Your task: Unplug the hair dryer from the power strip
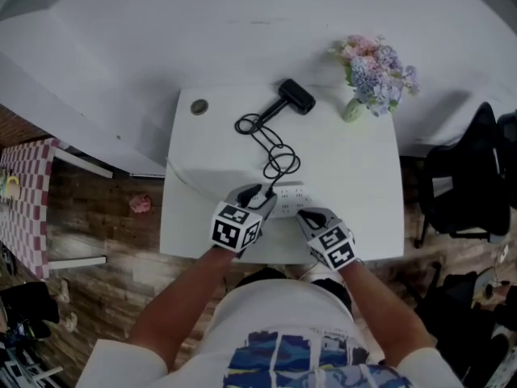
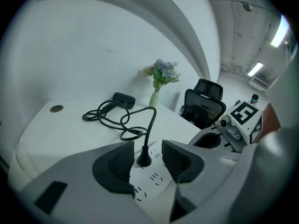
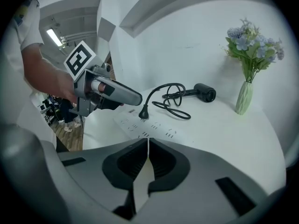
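Two parted jaws of the left gripper flank the upright black plug in the flat white power strip; the right gripper is closed and empty.

The left gripper partly hides the power strip.

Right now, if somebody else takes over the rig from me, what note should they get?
Left tool: open, jaws on either side of the plug, not closed on it.
Right tool: shut, empty, beside the power strip.
Plug sits in the power strip; its cord runs to the hair dryer at the table's far side.
Done: left tool lined up on the plug.
Left to do: close on the plug, pull it out.
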